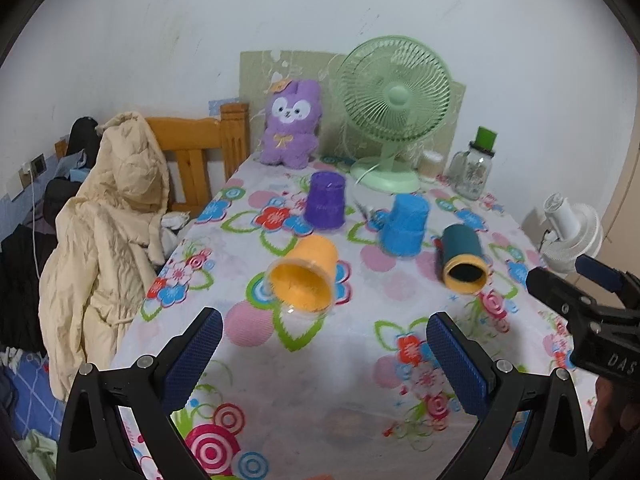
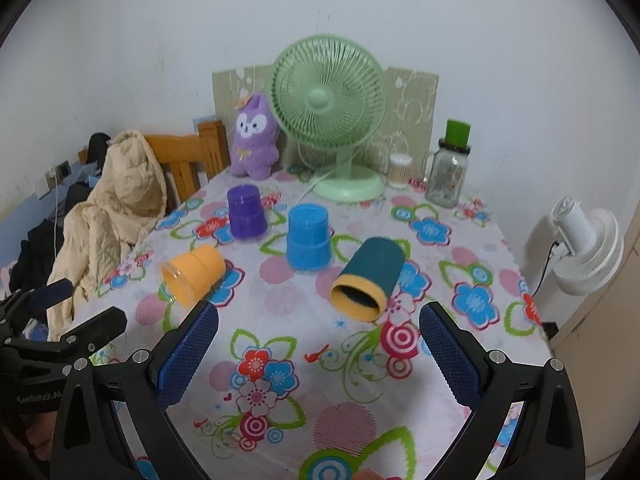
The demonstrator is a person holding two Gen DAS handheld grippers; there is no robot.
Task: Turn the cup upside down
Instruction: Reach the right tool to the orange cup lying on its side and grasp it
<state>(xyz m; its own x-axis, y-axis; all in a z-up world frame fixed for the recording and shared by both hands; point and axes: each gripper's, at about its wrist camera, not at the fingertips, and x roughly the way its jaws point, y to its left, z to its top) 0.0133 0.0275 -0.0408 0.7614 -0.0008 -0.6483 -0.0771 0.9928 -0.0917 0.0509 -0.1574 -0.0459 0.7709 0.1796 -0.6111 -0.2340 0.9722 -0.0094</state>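
Observation:
An orange cup (image 1: pixel 305 274) (image 2: pixel 195 274) lies on its side on the flowered tablecloth, mouth toward me. A dark teal cup with a yellow rim (image 1: pixel 463 263) (image 2: pixel 370 279) also lies on its side. A purple cup (image 1: pixel 325 200) (image 2: pixel 246 211) and a blue cup (image 1: pixel 405 225) (image 2: pixel 308 237) stand upside down behind them. My left gripper (image 1: pixel 324 328) is open and empty, just in front of the orange cup. My right gripper (image 2: pixel 318 320) is open and empty, just in front of the teal cup. Each gripper shows at the edge of the other's view.
A green desk fan (image 1: pixel 394 112) (image 2: pixel 329 116), a purple plush toy (image 1: pixel 290 124) (image 2: pixel 254 140), a glass jar with a green lid (image 1: pixel 474 166) (image 2: pixel 448 172) and a cotton swab box (image 2: pixel 400 170) stand at the back. A coat-draped wooden chair (image 1: pixel 120 200) is left; a white fan (image 2: pixel 584 248) right.

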